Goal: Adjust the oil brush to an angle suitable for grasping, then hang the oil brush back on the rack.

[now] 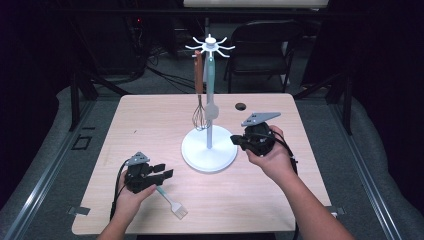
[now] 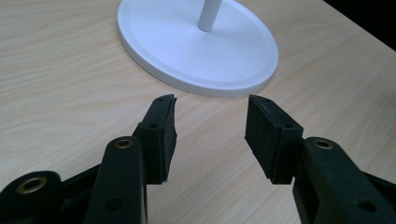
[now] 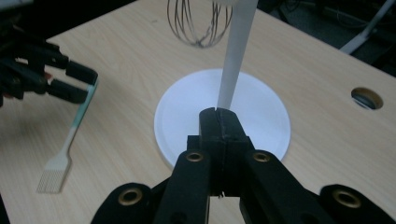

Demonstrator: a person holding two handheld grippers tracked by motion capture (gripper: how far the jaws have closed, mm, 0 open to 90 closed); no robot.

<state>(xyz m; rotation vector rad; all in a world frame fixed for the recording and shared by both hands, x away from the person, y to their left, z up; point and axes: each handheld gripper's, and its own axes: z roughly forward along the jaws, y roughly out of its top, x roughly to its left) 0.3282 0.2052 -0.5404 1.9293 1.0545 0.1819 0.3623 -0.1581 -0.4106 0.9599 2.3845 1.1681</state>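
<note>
A pastry brush (image 1: 172,201) lies flat on the desk (image 1: 150,125), in front of and to the left of the white stand (image 1: 209,156). The left gripper (image 1: 164,171) hovers over its handle, fingers (image 2: 161,135) released and empty; a skewed closing could likely flick the light brush toward the desk's near edge just beyond it. The right gripper (image 1: 236,140), fingers clenched on nothing, hangs beside the stand's pole, where a careless swing might knock the hanging whisk (image 1: 200,118); open desk lies left of the stand
</note>
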